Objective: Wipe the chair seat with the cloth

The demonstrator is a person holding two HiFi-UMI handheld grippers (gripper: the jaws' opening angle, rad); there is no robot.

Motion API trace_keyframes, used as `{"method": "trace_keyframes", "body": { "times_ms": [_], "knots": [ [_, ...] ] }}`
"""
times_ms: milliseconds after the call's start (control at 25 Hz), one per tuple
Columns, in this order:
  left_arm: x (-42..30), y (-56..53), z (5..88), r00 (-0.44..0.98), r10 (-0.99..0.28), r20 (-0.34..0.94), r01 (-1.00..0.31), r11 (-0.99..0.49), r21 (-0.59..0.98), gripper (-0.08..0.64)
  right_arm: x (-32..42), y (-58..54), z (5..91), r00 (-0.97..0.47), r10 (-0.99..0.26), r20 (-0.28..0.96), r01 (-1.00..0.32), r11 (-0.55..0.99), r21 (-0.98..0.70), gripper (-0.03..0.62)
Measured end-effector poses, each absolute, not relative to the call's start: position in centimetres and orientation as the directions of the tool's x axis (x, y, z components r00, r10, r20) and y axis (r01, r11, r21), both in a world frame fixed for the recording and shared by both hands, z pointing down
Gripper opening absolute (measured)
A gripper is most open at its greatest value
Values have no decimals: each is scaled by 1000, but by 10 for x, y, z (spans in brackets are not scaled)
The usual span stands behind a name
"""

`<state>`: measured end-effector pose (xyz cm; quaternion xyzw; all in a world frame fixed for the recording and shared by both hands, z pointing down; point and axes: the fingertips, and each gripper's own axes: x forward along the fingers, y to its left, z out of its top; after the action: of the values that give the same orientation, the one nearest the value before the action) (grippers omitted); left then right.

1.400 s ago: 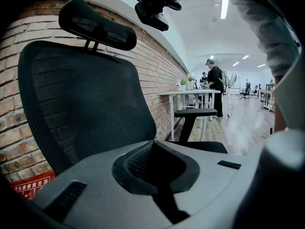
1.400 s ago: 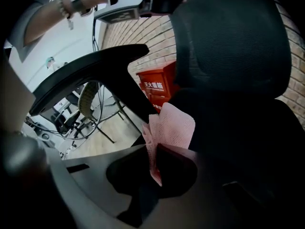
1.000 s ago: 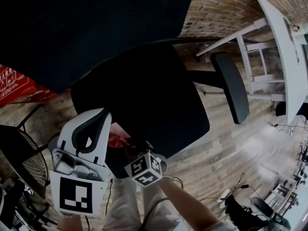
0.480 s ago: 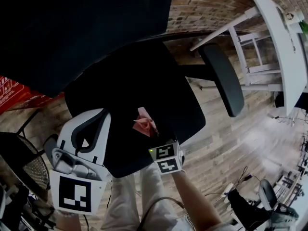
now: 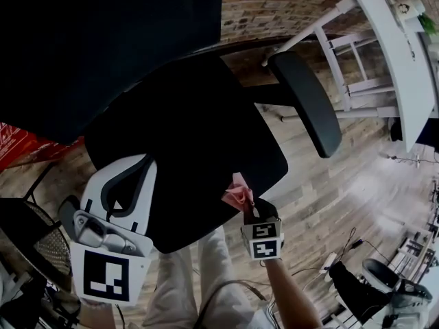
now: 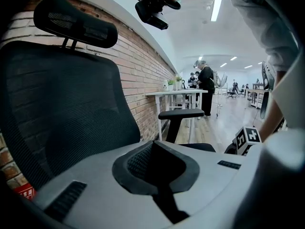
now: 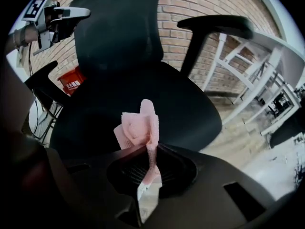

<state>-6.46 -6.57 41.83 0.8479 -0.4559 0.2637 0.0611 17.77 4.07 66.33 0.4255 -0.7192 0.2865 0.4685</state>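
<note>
Pink cloth (image 7: 138, 128), crumpled, is pinched between the closed jaws of the right gripper (image 7: 148, 152) at the near right edge of the black seat (image 5: 185, 142); contact with the seat cannot be judged. The left gripper (image 6: 155, 147), jaws together and empty, hangs over the seat's near left corner and hides it. Surroundings: plank floor (image 5: 329, 197), brick wall (image 5: 274, 5), white table (image 5: 405, 67). The backrest (image 5: 103, 40) is cut off at the top.

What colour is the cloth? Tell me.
The cloth is pink; clearest in right gripper view.
</note>
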Motion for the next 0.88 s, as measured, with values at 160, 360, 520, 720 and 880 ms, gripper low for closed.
{"method": "trace_keyframes", "body": {
  "times_ms": [160,360,520,720,880],
  "knots": [
    [-63,-65,417,448,-741,500,-803,-579,-139,18,204,61,668,-155,-322,934,-912,409,-11,57],
    [-64,-65,417,443,-742,503,-801,-580,-150,18,186,68,662,-188,-323,927,-921,385,-52,57],
    [-63,-64,416,442,-745,501,-801,-579,-154,18,148,70,655,-258,-326,910,-907,406,-112,57],
    [-62,-64,414,437,-752,494,-803,-573,-162,18,93,76,651,-352,-302,886,-862,475,-180,57],
    [-63,-62,415,436,-755,490,-806,-570,-162,18,34,90,645,-453,-250,856,-775,585,-239,57]
  ]
}}
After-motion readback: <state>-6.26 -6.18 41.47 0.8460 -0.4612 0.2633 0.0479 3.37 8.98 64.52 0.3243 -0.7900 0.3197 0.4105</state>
